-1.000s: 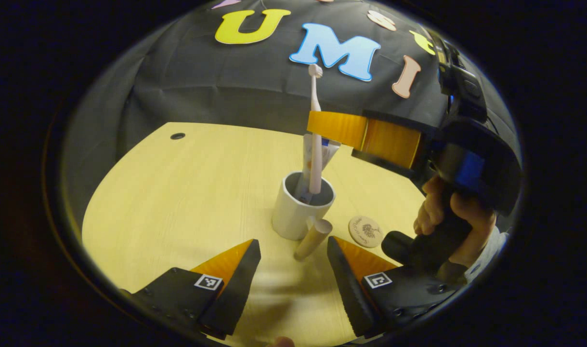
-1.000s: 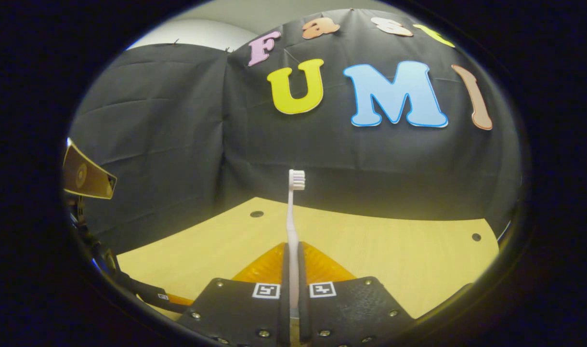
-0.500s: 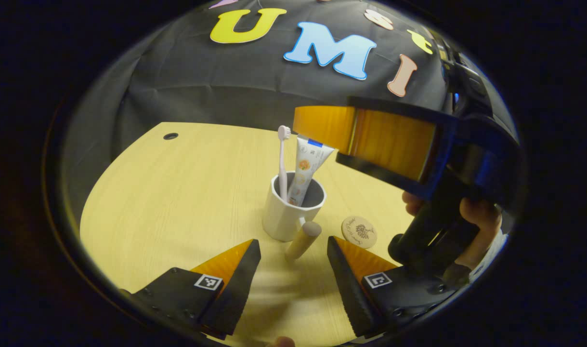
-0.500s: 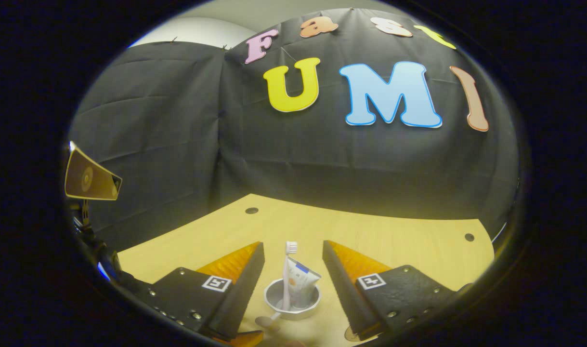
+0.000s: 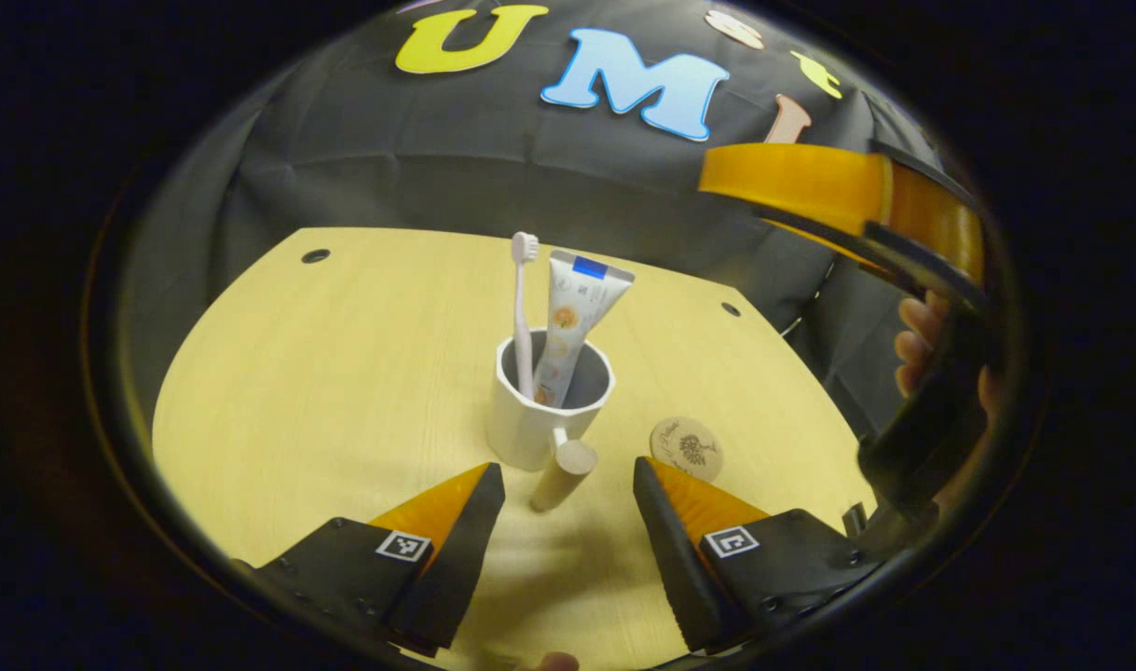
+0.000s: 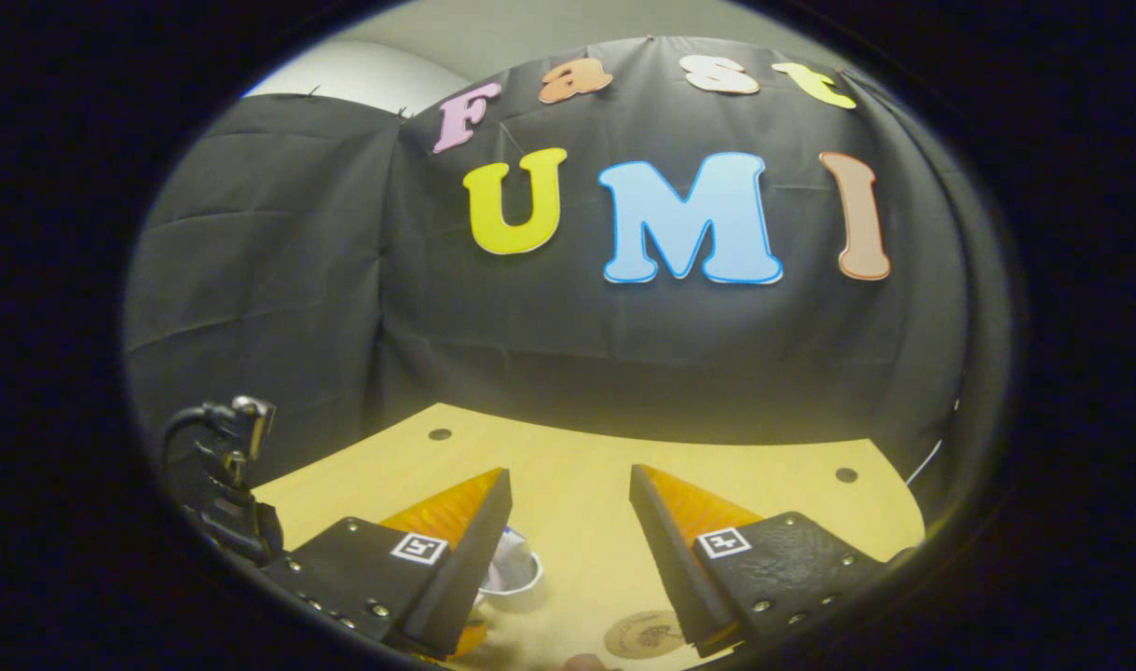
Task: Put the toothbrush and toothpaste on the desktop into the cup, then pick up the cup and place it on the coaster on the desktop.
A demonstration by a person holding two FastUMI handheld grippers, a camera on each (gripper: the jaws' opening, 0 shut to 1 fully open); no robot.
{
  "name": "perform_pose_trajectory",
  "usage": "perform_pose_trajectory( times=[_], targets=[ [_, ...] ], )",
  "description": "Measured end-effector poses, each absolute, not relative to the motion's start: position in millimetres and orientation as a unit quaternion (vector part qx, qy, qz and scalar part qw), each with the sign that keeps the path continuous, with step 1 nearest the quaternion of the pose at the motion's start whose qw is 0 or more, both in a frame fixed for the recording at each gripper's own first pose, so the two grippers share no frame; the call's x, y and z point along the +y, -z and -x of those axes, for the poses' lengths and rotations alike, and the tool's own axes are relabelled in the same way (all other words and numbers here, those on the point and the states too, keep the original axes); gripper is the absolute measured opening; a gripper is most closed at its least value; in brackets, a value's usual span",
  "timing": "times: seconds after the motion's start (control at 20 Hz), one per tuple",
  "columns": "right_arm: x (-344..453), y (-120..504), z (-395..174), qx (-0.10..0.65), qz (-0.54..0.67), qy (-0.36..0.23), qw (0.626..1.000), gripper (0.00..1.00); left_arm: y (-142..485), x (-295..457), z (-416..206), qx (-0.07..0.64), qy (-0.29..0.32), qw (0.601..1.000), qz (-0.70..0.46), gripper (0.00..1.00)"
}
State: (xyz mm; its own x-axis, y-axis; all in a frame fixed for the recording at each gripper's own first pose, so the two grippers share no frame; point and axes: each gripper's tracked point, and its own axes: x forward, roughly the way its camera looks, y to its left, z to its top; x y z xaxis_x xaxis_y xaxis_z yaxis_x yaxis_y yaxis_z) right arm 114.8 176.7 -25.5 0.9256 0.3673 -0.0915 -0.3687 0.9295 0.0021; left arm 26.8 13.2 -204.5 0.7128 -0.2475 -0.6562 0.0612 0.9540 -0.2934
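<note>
White cup (image 5: 541, 410) holds toothbrush (image 5: 523, 308), toothpaste (image 5: 568, 317) | right gripper (image 6: 568, 522) released, risen since earlier | left gripper (image 5: 568, 522) spread

The counter (image 5: 344, 391) is pale wood with fine straight grain and a soft sheen. The cup (image 5: 528, 431) looks like smooth matt white ceramic with a bare wooden handle (image 5: 562, 473). The toothpaste (image 5: 568, 321) tube is glossy plastic. The coaster (image 5: 685, 447) is light wood. Matt creased cloth (image 6: 279, 280) behind.

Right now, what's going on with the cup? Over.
Both grippers open, empty. Toothbrush and toothpaste in cup. Cup beside coaster, not on it.
</note>
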Motion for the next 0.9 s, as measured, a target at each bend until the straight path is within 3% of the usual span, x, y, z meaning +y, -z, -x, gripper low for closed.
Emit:
perform_pose_trajectory(
  times=[0.9],
  targets=[
    [45.4, 41.6, -72.2, 0.088, -0.008, -0.083, 0.993, 0.82, 255.5, 17.2, -55.8, 0.521, 0.049, 0.850, 0.054, 0.90]
  ],
)
